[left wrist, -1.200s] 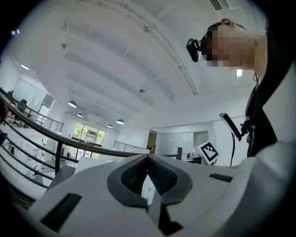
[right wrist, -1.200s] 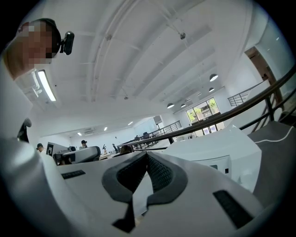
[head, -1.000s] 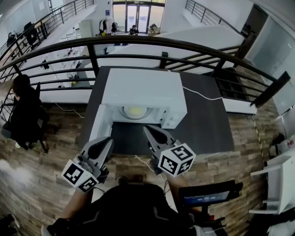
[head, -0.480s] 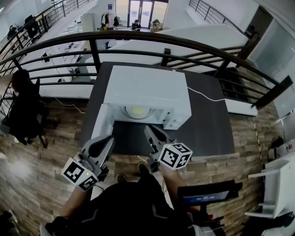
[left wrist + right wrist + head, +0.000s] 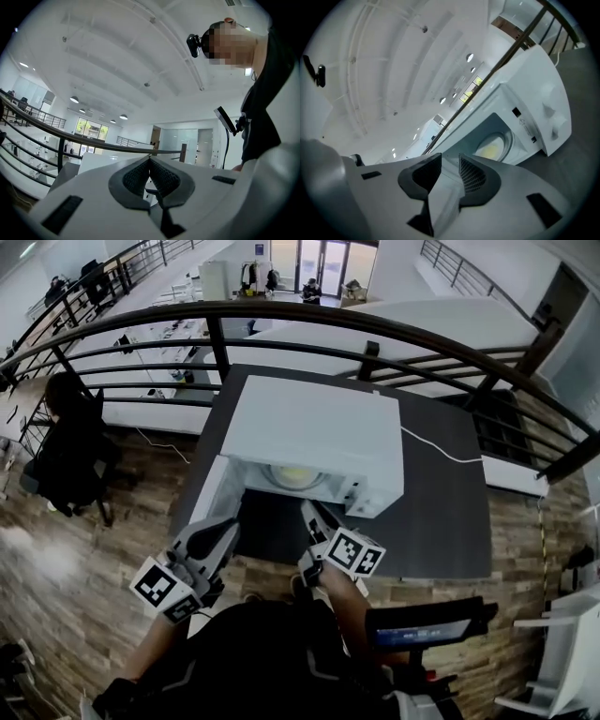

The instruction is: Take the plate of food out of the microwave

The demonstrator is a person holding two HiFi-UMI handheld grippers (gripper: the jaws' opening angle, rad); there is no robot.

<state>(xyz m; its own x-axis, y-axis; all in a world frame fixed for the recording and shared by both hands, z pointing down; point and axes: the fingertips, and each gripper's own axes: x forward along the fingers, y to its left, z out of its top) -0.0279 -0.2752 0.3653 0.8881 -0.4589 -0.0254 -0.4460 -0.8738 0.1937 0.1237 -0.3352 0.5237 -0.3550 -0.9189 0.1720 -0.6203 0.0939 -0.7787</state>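
Right gripper (image 5: 309, 508) lower and rolled since before, jaws just opening, empty, toward microwave (image 5: 314, 423); left gripper (image 5: 228, 526) level, pressed together.

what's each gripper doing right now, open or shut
left gripper: jaws shut, holding nothing.
right gripper: jaws a little apart, just been opening, nothing between them.

White microwave (image 5: 319, 427), door (image 5: 214, 502) swung open to the left; pale plate (image 5: 295, 476) with yellowish food flat inside the cavity.
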